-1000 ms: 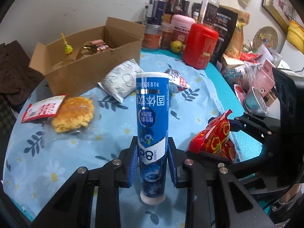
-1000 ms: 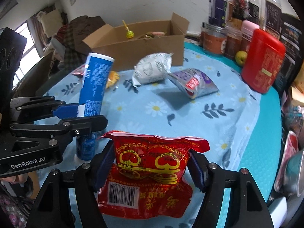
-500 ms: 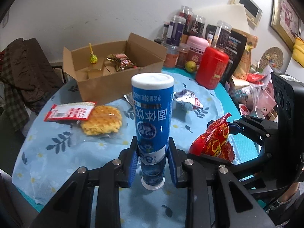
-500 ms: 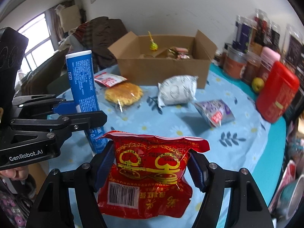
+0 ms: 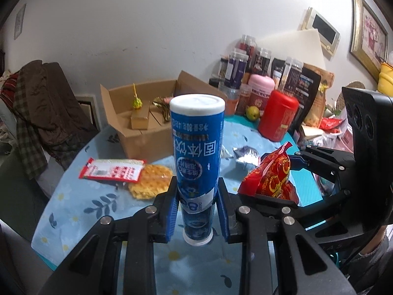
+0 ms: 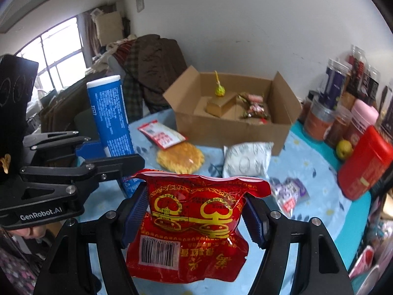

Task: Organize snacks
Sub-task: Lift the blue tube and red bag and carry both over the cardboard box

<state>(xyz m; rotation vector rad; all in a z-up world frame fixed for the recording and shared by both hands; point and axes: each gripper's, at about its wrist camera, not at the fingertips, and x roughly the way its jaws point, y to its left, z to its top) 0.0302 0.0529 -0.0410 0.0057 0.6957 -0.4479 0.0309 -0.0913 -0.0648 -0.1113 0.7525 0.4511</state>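
My left gripper (image 5: 197, 202) is shut on an upright blue tube (image 5: 196, 147) with a white cap, held off the flowered tablecloth (image 5: 81, 196). In the right wrist view the same blue tube (image 6: 111, 118) stands at the left. My right gripper (image 6: 195, 217) is shut on a red snack bag (image 6: 191, 223) with gold print and a barcode, and the red snack bag (image 5: 272, 175) also shows in the left wrist view. An open cardboard box (image 6: 231, 123) at the back of the table holds a small gold box, a lollipop and wrapped sweets.
On the cloth lie a waffle pack (image 6: 180, 157) with a red label, a white pouch (image 6: 246, 158) and a purple-silver pouch (image 6: 289, 193). A red canister (image 6: 366, 164), a pink jar, an apple and several tall jars crowd the right edge. Brown clothes are piled at the far left.
Both grippers have risen with their loads and tilted up, so the box's inside and the back wall now show. The tube and the red bag remain gripped.
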